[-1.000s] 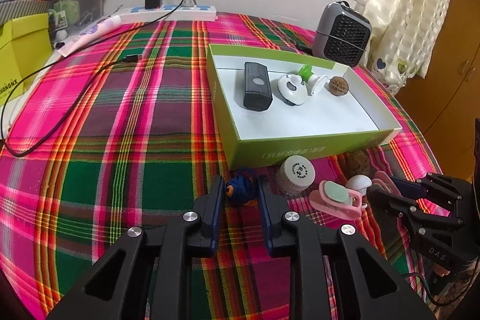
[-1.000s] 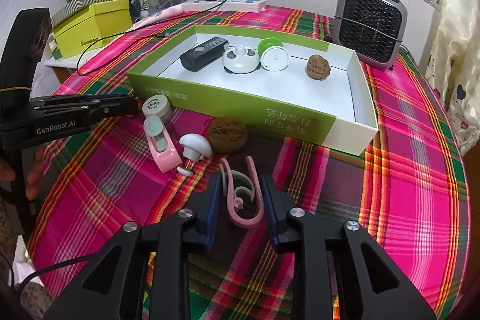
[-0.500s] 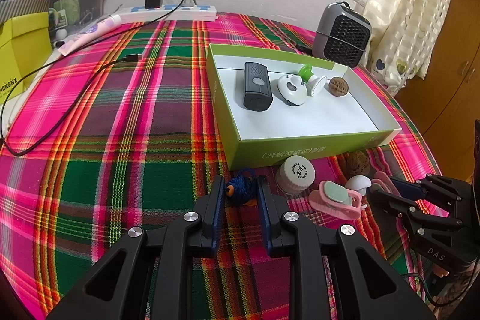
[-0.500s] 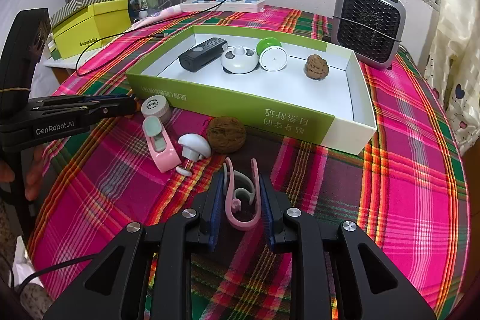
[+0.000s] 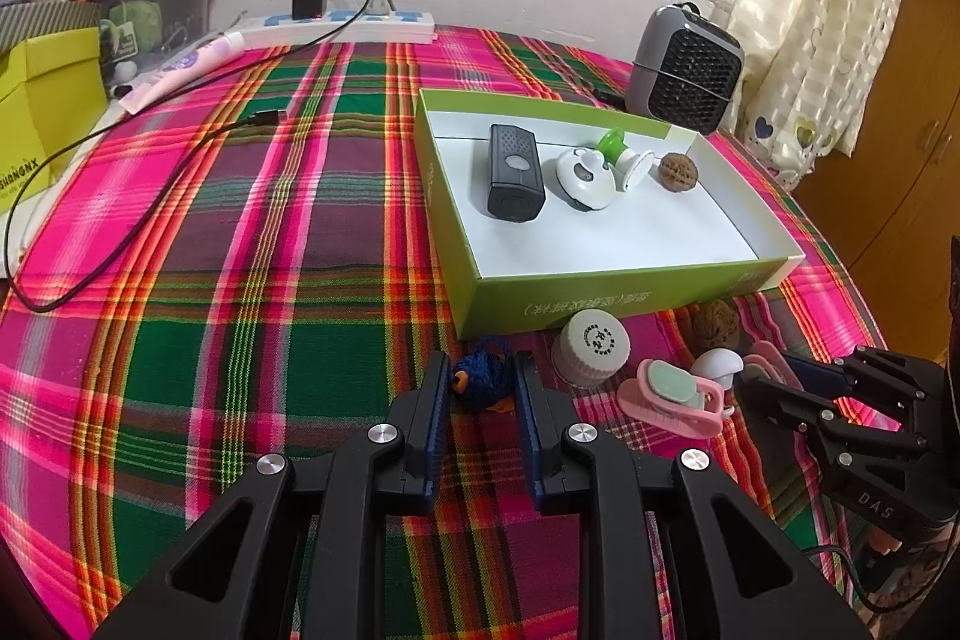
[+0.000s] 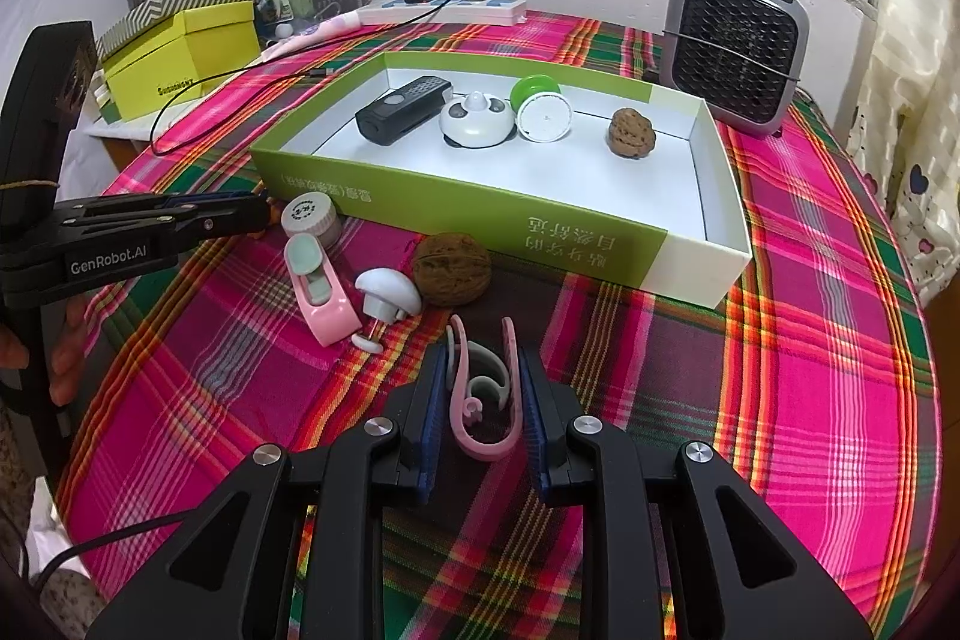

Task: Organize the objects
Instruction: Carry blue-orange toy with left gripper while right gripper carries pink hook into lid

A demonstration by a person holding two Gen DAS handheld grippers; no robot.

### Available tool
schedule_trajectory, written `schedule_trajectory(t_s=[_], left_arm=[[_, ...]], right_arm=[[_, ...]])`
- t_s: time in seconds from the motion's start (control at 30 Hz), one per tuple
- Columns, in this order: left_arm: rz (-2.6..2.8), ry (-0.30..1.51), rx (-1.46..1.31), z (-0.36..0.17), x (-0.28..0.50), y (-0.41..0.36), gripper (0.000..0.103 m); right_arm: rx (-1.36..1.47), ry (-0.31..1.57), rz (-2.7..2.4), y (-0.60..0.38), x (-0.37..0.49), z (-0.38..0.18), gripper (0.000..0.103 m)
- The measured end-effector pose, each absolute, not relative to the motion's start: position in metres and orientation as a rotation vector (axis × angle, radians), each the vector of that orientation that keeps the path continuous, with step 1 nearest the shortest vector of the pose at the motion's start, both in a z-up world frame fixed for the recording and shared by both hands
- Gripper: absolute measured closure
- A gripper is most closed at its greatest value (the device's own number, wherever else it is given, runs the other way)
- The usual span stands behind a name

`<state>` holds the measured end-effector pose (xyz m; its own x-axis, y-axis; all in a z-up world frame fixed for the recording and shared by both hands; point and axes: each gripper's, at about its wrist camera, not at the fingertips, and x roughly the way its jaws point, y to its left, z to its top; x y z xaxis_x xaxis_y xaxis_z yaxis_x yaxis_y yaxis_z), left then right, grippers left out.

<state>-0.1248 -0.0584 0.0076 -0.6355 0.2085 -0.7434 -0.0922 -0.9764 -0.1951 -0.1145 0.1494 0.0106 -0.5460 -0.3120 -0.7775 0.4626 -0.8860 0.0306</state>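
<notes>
In the left wrist view my left gripper (image 5: 482, 381) is shut on a small blue knitted toy (image 5: 480, 385) lying on the plaid cloth, just in front of the green box (image 5: 600, 295). In the right wrist view my right gripper (image 6: 482, 370) is shut on a pink and grey clip (image 6: 483, 451), its prongs pointing toward the green box (image 6: 456, 211). The box holds a black device (image 6: 399, 109), a white round gadget (image 6: 476, 119), a green and white disc (image 6: 543, 112) and a walnut (image 6: 629, 131). Each gripper also shows in the other's view: the right gripper (image 5: 798, 379), the left gripper (image 6: 255, 214).
Between the two grippers lie a white cap (image 6: 309, 217), a pink clipper (image 6: 318, 289), a white mushroom-shaped piece (image 6: 387, 295) and a walnut (image 6: 451, 268). A grey fan (image 6: 735, 46) stands behind the box. A black cable (image 5: 150, 196) and a yellow box (image 6: 183, 55) sit to the left.
The right gripper's fingers have drawn slightly tighter on the pink clip. The left gripper and the blue toy have not moved.
</notes>
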Motion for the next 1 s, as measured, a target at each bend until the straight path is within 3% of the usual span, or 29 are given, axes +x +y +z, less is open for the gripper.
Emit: schedule_trajectory(t_s=[1.0], left_arm=[[2.678, -0.14, -1.129, 0.054, -0.148, -0.039, 0.084]], right_arm=[[1.082, 0.202, -2.461, 0.153, -0.138, 0.048, 0.079]])
